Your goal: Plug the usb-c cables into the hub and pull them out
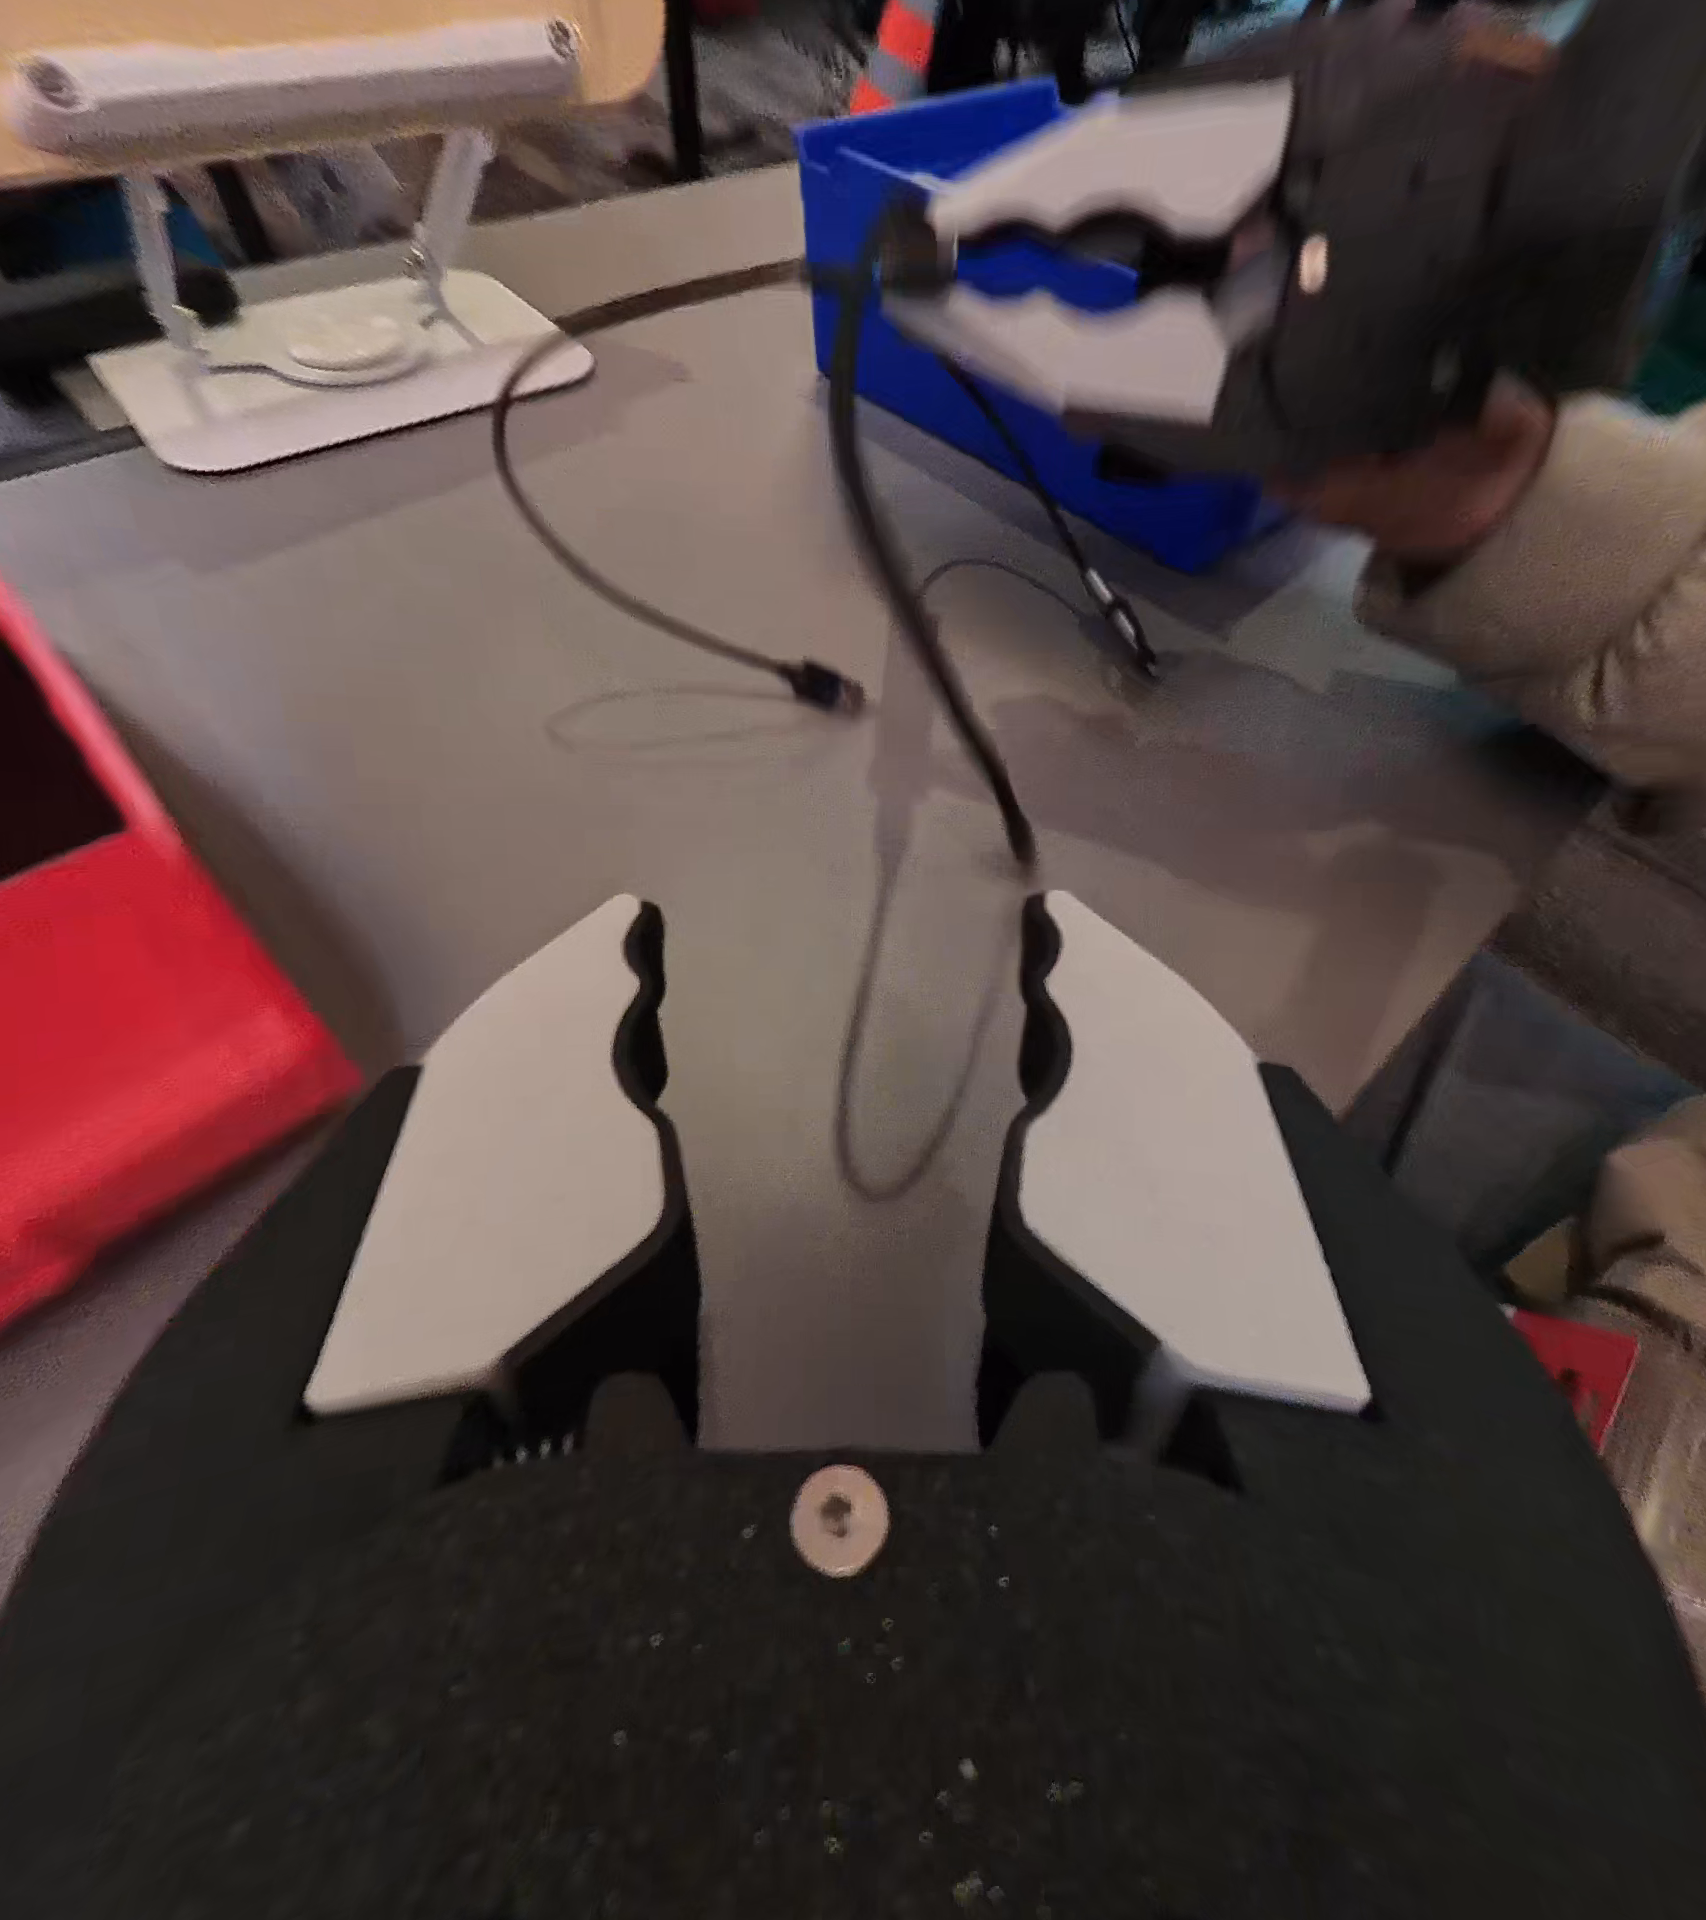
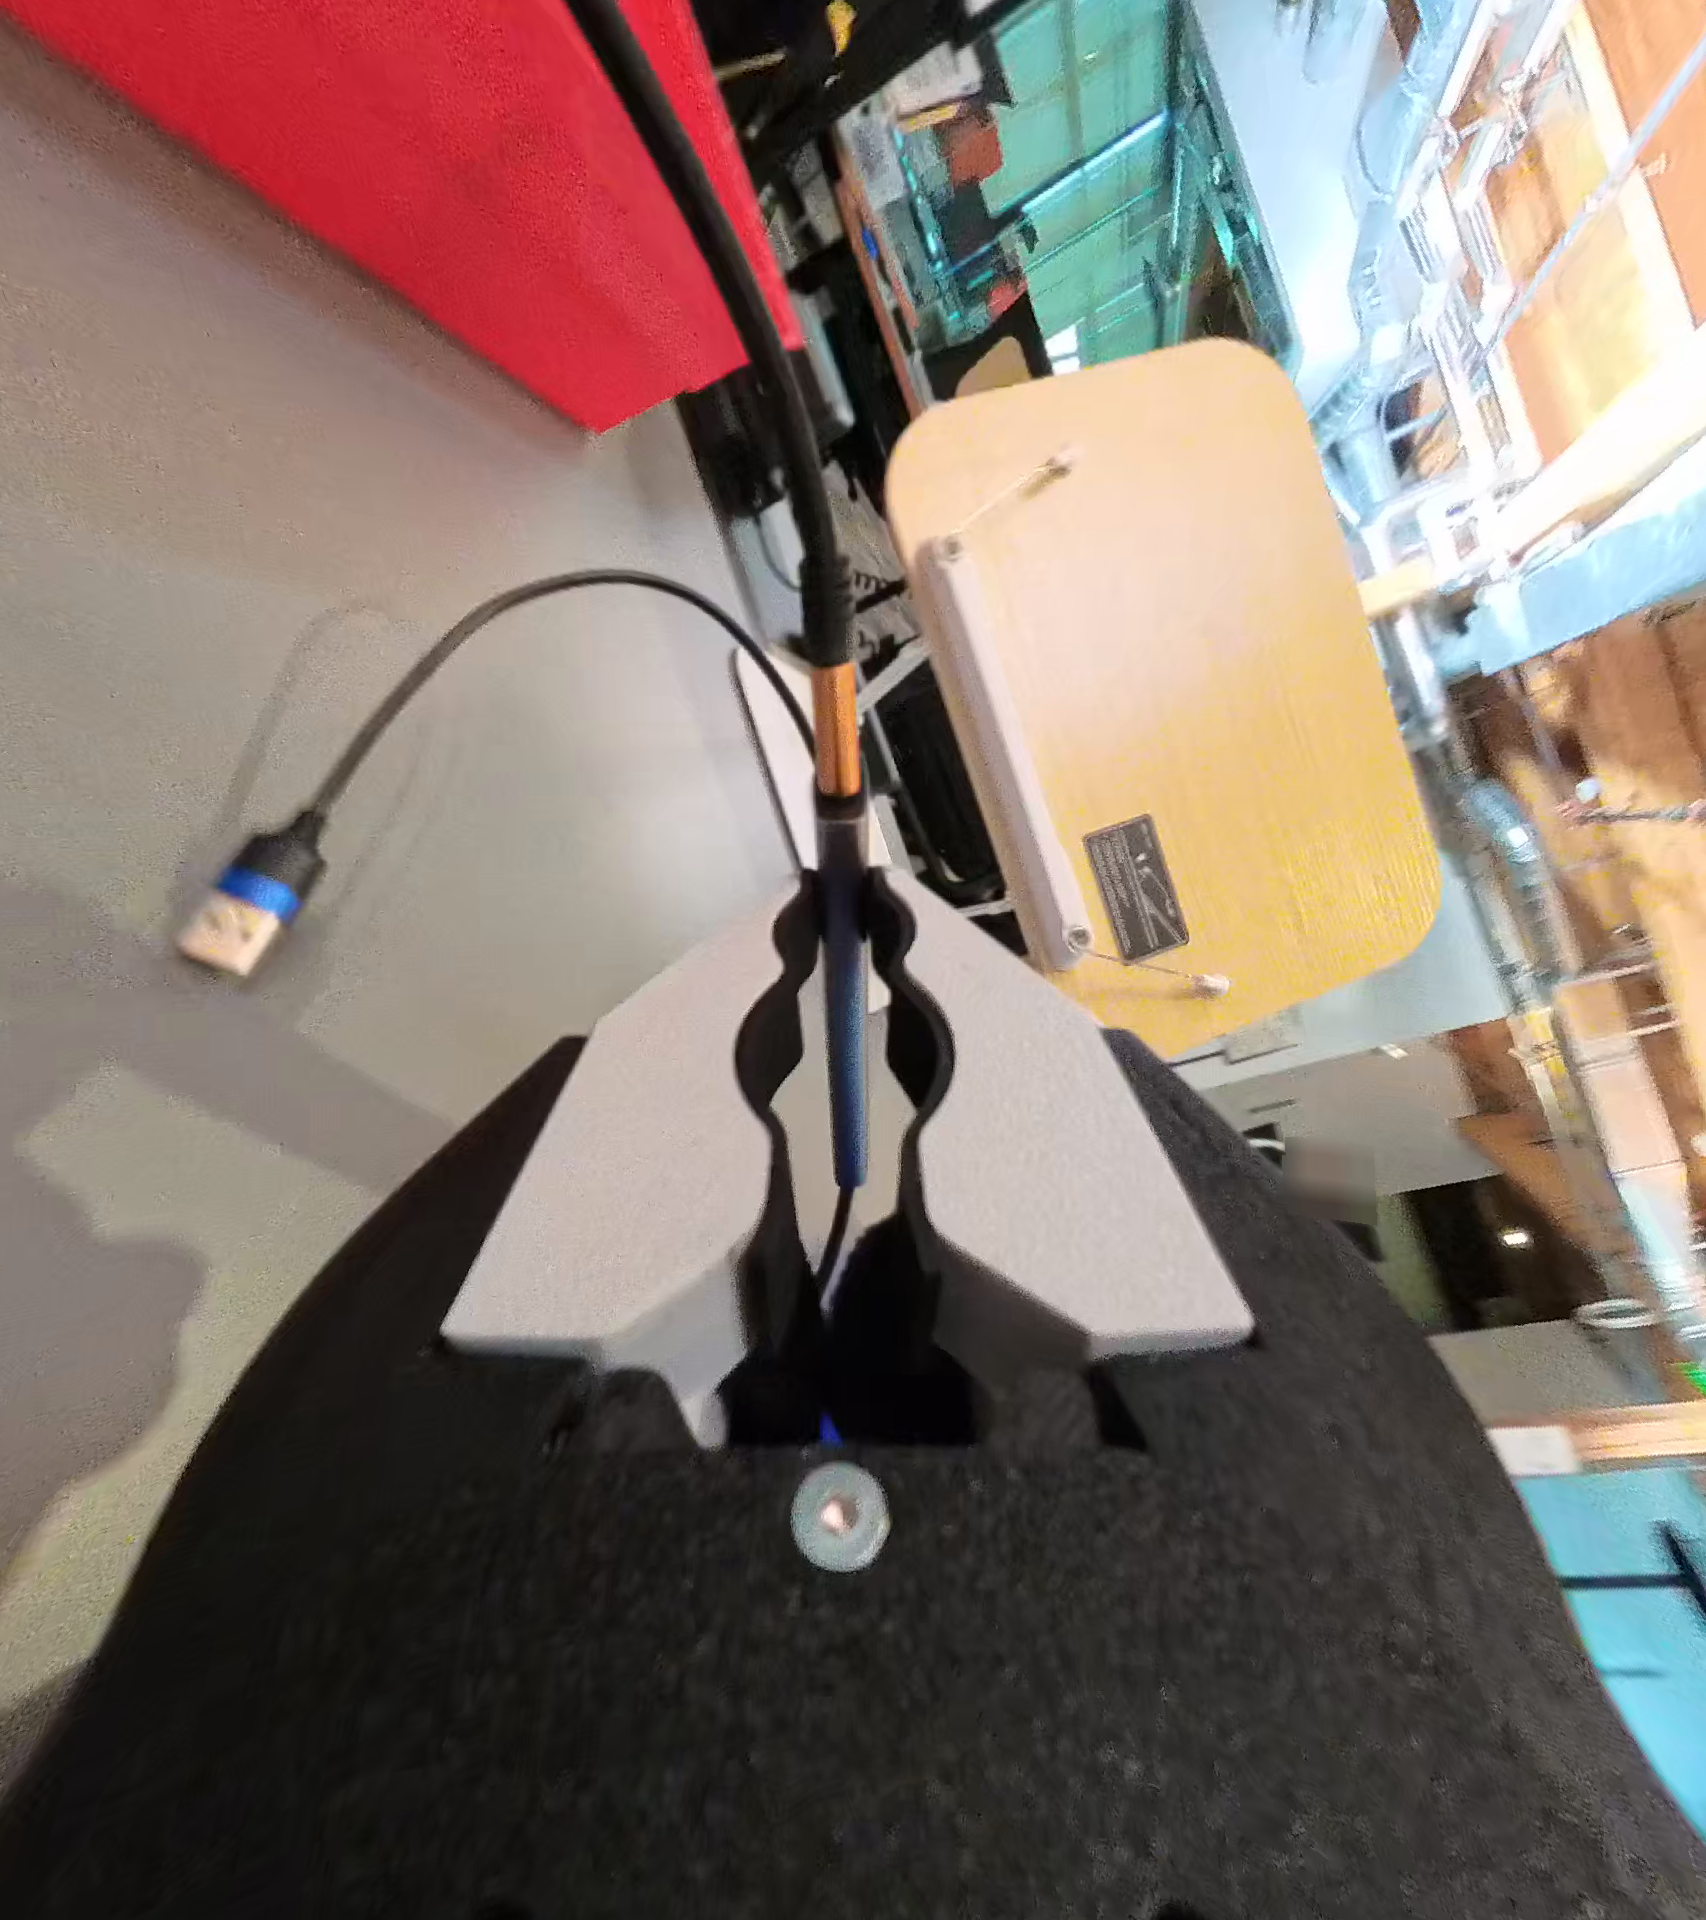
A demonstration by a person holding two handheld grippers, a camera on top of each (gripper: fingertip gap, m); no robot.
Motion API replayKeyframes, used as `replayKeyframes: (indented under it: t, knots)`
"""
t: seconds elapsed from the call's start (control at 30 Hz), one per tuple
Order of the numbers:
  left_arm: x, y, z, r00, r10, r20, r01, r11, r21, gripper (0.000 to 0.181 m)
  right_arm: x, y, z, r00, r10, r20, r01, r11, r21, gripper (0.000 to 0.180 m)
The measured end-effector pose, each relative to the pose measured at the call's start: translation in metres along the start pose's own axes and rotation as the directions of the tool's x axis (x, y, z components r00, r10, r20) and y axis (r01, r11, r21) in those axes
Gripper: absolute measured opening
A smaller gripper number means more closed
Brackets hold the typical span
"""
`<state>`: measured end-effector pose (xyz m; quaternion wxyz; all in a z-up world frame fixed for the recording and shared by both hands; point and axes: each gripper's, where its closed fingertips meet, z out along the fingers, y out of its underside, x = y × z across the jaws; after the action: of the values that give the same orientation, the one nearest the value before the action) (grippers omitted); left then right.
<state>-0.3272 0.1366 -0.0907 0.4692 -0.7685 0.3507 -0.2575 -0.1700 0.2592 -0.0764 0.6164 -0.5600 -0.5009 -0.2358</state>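
Two claws: left claw empty, right claw on hub.

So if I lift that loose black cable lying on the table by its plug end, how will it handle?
Probably floppy: the black cable lies in a loose curve on the table. It looks thin, so likely light. Its small plug may slip in the open left gripper.

The left wrist view looks forward and down along its own hand-held gripper, held above the grey table. The right wrist view is rolled sideways, close over the table, facing shelving. Both views share the table, the red box and the white stand.
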Motion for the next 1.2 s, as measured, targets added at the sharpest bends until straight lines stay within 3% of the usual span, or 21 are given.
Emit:
replayKeyframes:
  t: [0.03,0.17,0.3,0.5,0.67,0.77,0.83,0.9,0.97,1.2]
  knots:
    - [0.006,0.013,-0.013,1.0,0.004,0.022,-0.004,0.999,0.037,0.071,0.015,-0.001,-0.002,0.999,0.045,-0.002,-0.045,0.999,0.008,0.008]
    - [0.019,0.059,-0.034,0.994,0.056,0.094,-0.064,0.994,0.088,0.074,0.088,-0.008,-0.009,0.986,0.168,0.0,-0.168,0.986,0.018,0.009]
    - [0.023,0.056,-0.031,0.998,0.037,0.044,-0.04,0.997,0.07,0.07,0.173,0.0,-0.018,0.95,0.311,0.031,-0.311,0.95,-0.006,0.009]
    - [0.019,0.065,-0.031,0.999,0.041,0.024,-0.042,0.999,0.017,0.064,0.285,0.086,-0.042,0.858,0.513,-0.01,-0.506,0.843,-0.179,0.008]
    - [0.015,0.062,-0.034,1.0,0.019,0.02,-0.019,0.999,0.03,0.061,0.294,0.158,-0.061,0.748,0.647,0.149,-0.54,0.723,-0.431,0.008]
    - [0.015,0.063,-0.032,1.0,-0.014,0.001,0.014,1.0,0.023,0.06,0.295,0.201,-0.063,0.713,0.681,0.17,-0.5,0.663,-0.556,0.009]
    - [0.014,0.064,-0.03,1.0,-0.016,0.001,0.016,1.0,0.014,0.06,0.317,0.21,-0.049,0.713,0.692,0.113,-0.562,0.661,-0.498,0.009]
    - [0.014,0.066,-0.028,1.0,-0.008,0.006,0.008,1.0,0.001,0.06,0.337,0.194,-0.034,0.639,0.758,0.13,-0.675,0.634,-0.377,0.009]
    - [0.014,0.068,-0.028,1.0,0.0,0.01,0.0,1.0,-0.006,0.06,0.351,0.187,-0.021,0.634,0.763,0.129,-0.714,0.641,-0.282,0.009]
    - [0.006,0.076,-0.029,0.999,-0.012,0.03,0.013,1.0,-0.025,0.059,0.311,0.203,0.002,0.579,0.794,0.183,-0.745,0.607,-0.278,0.009]
